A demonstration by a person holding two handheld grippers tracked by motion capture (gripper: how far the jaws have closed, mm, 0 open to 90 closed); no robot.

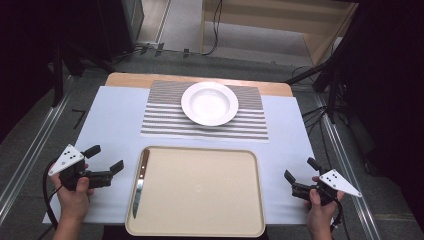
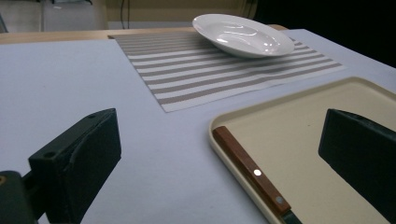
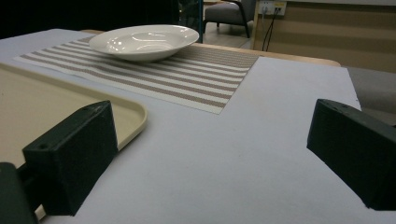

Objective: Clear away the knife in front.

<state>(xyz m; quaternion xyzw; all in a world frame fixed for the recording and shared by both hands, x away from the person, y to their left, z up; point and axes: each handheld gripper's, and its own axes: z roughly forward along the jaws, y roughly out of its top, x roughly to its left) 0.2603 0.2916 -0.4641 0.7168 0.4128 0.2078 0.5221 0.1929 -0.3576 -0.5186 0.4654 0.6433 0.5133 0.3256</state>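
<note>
— Knife (image 1: 139,184) with a wooden handle lies along the left edge of the beige tray (image 1: 200,220), handle toward the striped placemat (image 1: 165,125), blade toward the person. How will it handle?

— Light and stiff, by the look of it; the blade is thin and slick, and it lies flat on the tray floor close against the rim, so getting a jaw under it may be awkward.

— Best place to grip?

— The wooden handle (image 2: 252,170), across its width: thicker and less slippery than the steel.

— And the grippers?

— The left gripper (image 1: 106,162) hovers just beside the tray, jaws spread and empty. The right gripper (image 1: 301,175) waits right of the tray, also agape, holding nothing. White bowl (image 1: 209,103) sits on the placemat.
</note>
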